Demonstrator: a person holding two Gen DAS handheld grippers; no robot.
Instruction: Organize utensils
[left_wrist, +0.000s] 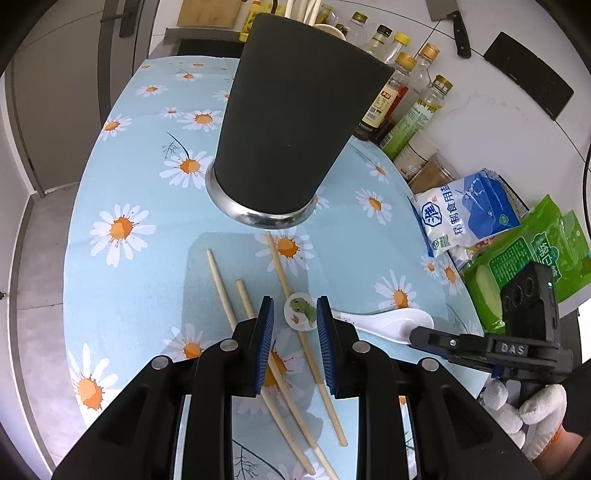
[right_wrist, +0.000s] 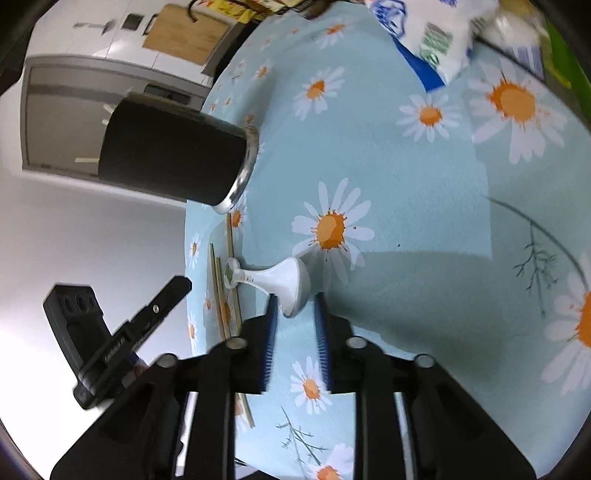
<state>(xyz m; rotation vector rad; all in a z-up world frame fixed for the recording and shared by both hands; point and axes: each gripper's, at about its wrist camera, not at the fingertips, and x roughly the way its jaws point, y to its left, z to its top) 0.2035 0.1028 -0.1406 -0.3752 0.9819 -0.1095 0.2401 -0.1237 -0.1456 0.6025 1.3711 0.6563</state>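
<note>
Right wrist: hand-held gripper straddles white spoon's bowl

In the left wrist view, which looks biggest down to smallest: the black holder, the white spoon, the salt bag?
1. Black utensil holder, clearly largest.
2. Salt bag.
3. White spoon, though partly hidden behind the jaws, so its rank against the bag is unsure.

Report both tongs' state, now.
Left tongs: open, end of the spoon handle between them, not gripped.
Right tongs: open around the spoon bowl, not clamped.
</note>
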